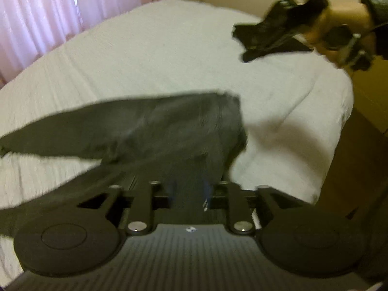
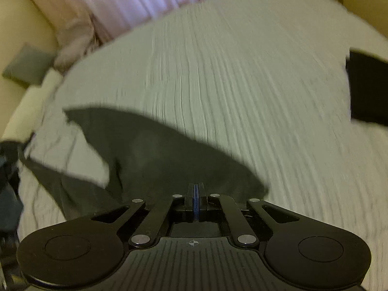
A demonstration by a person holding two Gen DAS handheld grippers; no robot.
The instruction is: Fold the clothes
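Dark grey cloth is filling the space right in front of both cameras, so the garment (image 1: 155,131) is what is sitting nearest each lens. It is hanging above the bed (image 1: 169,55), a wide mattress covered in a pale ribbed bedspread, and it is draping down toward that cover with one long flap trailing off to the left in the left wrist view. In the right wrist view the same garment (image 2: 157,152) is spreading out to the left over the bed (image 2: 242,84), lifted and blurred.

Behind the bed, pink curtains (image 1: 60,12) are hanging along the wall. A second dark piece of cloth (image 2: 368,89) is lying near the bed's right edge in the right wrist view.

The left claw (image 1: 188,191) is pinching the garment, whose fabric is running down between its fingers. The right claw (image 2: 196,194) is pressing its blue pads together on an edge of the garment. In the left wrist view, the right claw (image 1: 274,14) is showing at the upper right, gripping a bunched dark corner, with a hand (image 1: 339,31) holding the tool behind it.
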